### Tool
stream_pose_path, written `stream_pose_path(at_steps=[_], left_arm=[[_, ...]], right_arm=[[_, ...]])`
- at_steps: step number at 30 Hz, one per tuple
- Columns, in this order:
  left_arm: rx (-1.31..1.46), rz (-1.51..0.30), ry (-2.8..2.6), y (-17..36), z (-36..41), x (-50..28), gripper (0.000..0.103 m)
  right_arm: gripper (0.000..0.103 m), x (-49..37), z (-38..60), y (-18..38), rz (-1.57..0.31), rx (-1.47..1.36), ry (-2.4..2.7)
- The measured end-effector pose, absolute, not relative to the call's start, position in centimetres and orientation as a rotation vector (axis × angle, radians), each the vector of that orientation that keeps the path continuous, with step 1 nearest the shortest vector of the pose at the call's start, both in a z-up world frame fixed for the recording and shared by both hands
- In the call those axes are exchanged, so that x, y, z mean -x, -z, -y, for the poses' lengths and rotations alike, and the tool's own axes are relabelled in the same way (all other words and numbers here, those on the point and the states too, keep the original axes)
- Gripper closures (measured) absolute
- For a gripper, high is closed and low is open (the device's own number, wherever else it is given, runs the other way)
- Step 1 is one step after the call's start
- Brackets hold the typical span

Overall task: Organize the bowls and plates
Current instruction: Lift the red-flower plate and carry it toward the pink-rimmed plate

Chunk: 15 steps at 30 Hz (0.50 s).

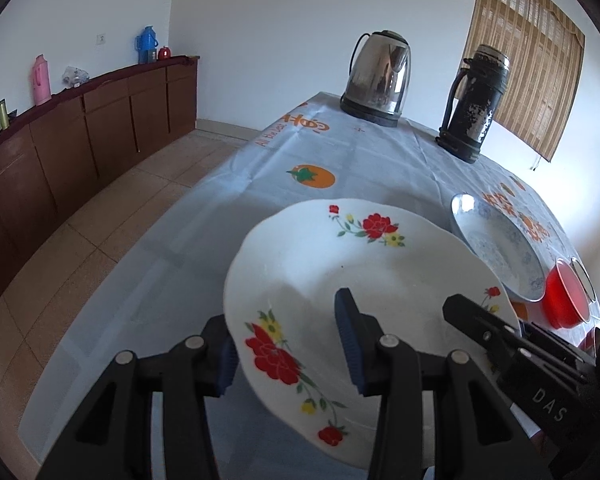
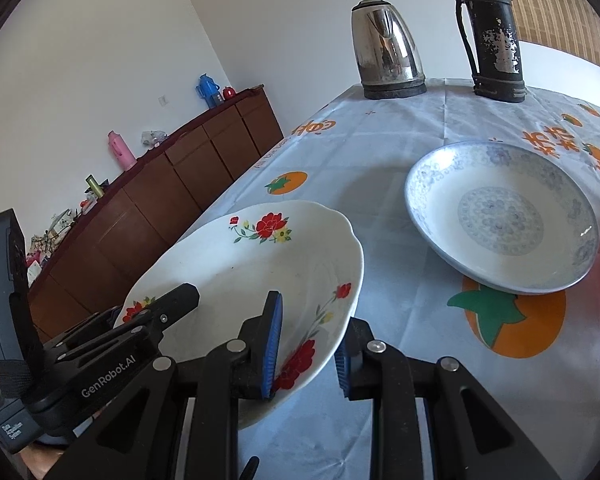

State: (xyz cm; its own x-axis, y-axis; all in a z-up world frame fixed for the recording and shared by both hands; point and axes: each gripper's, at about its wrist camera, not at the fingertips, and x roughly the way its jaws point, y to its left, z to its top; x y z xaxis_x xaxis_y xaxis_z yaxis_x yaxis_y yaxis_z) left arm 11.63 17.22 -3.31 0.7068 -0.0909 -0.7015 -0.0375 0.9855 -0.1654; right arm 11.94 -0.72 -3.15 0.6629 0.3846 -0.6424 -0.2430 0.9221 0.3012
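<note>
- Both grippers clamp the flowered plate [image 2: 260, 272] by its near rim: the left gripper [image 1: 288, 344] on its left side, the right gripper [image 2: 308, 344] on its right. It hangs tilted above the near tablecloth [image 2: 380, 152].
- Likely step: carrying it to stack on the blue-patterned plate [image 2: 504, 216], to the right and farther off.
- Next move calls for levelling, centring over that plate, then lowering with both hands together.
- The red bowl [image 1: 566, 300] is cut off at the right edge; the flowered plate's underside is hidden.
</note>
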Motion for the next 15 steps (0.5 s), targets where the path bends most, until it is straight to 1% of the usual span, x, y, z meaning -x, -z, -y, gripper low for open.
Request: stream_pose_path(at_steps=[15], left_arm=[[0.207,-0.850,0.013,3.10,-17.28,-12.17,0.061]], right_arm=[[0.076,-12.82,1.17,3.61,-0.771,-0.255,-0.391]])
